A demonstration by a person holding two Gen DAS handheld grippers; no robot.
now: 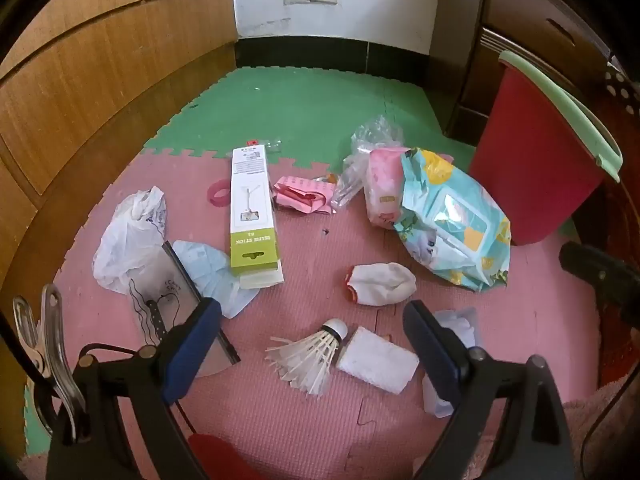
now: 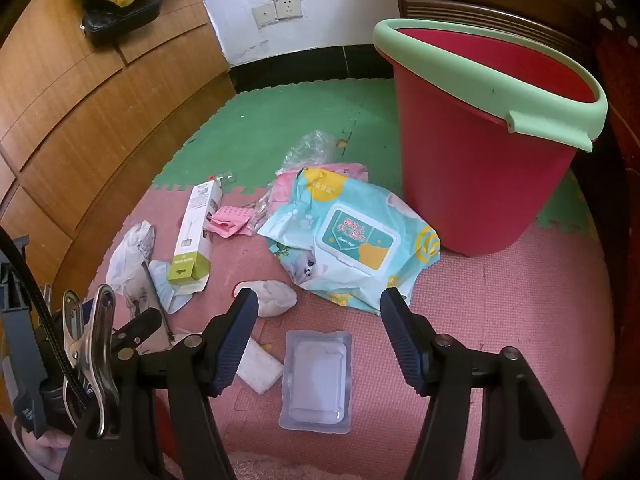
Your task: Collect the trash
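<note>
Both grippers hang over the pink floor mat (image 1: 520, 280), tilted down, jaws released and gripping nothing. Left gripper (image 1: 312, 340) frames a shuttlecock (image 1: 312, 354) and a white pad (image 1: 378, 360), which touch each other; both lie between the fingers but clear of them. Right gripper (image 2: 316, 338) stands over a clear blister tray (image 2: 318, 380), flat on the mat with bare pink all around except at its left, where the pad's corner lies just beside it.

Trash is spread across the middle: wipes pack (image 2: 352, 236) leaning toward the red bucket (image 2: 480, 152), sock (image 1: 380, 284) in front of the pack, selfie-stick box (image 1: 252, 216) lying lengthwise, plastic bag (image 1: 124, 240) at the left edge near the wooden cabinet (image 1: 80, 100).

The bucket stands upright at the right, where the pink and green mats (image 1: 304, 112) join, mouth open. Open room: the green mat behind the clutter, and pink mat right of the tray below the bucket.
</note>
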